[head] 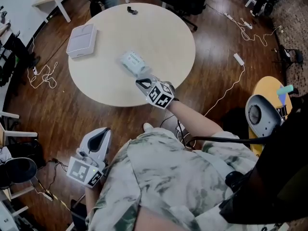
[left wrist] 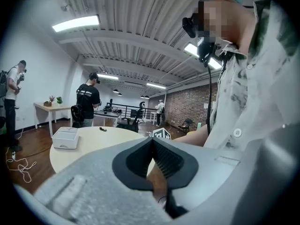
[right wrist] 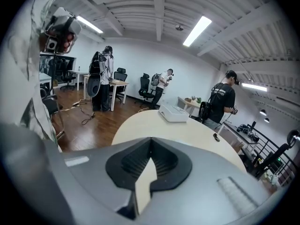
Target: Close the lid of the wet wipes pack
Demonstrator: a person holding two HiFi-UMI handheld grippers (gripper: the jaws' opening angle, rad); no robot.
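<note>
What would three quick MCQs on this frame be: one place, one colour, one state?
1. Where is the wet wipes pack?
A. on the floor
B. on the round table
C. on a chair

2. What colour is the box on the table?
A. red
B. black
C. white

3. How do the right gripper's jaws stand?
A. shut, nothing between
B. wide apart
C. clamped on the pack

Key: 1 B, the head view shows it lying on the tabletop. 2 C, it shows white in the head view and the gripper views. 3 A, the right gripper view shows the jaws together with only tabletop beyond.
</note>
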